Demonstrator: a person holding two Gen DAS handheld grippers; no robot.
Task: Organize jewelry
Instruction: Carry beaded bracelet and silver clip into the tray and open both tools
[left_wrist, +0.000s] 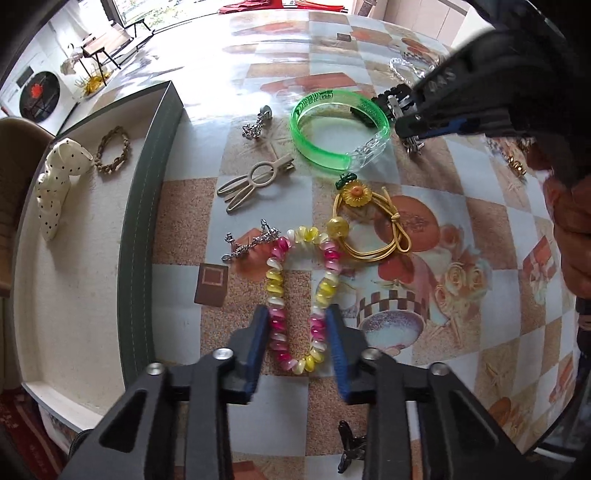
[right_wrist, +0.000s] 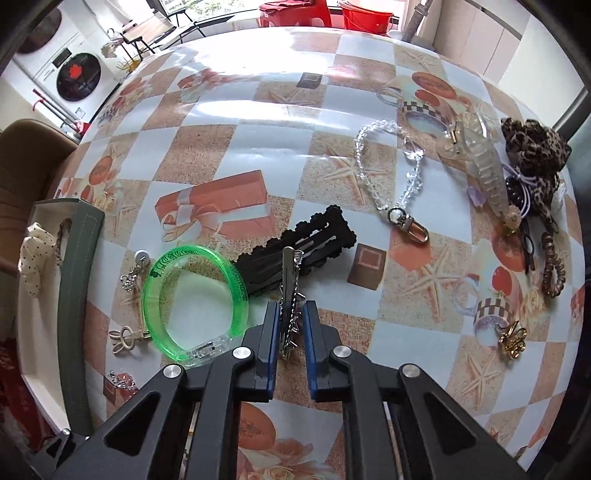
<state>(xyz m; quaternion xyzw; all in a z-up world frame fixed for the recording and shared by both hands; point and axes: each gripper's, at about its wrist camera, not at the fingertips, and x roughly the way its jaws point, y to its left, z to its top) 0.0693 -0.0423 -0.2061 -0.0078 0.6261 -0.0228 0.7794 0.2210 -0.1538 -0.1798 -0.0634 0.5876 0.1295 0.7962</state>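
A pink, yellow and white bead bracelet (left_wrist: 277, 291) lies on the patterned tablecloth. My left gripper (left_wrist: 297, 317) points down over its near loop, and its blue pads press the loop from both sides. A silver clip with a fine chain (right_wrist: 290, 280) lies across a black hair clip (right_wrist: 314, 240), and my right gripper (right_wrist: 291, 306) is shut on it. The left wrist view shows the right gripper (left_wrist: 402, 118) beside a green bangle (left_wrist: 332, 125). At the left stands a green-walled tray (left_wrist: 147, 221) that holds a polka-dot scrunchie (left_wrist: 55, 184) and a braided brown bracelet (left_wrist: 112, 149).
Near the bead bracelet lie a beige clip (left_wrist: 255, 177), a yellow flower hair tie (left_wrist: 369, 225), two silver chains (left_wrist: 251, 243) and a small black clip (left_wrist: 349, 446). Farther right lie a clear bead chain (right_wrist: 391, 166), a clear claw clip (right_wrist: 487, 173), a leopard scrunchie (right_wrist: 535, 147) and a gold brooch (right_wrist: 511, 339).
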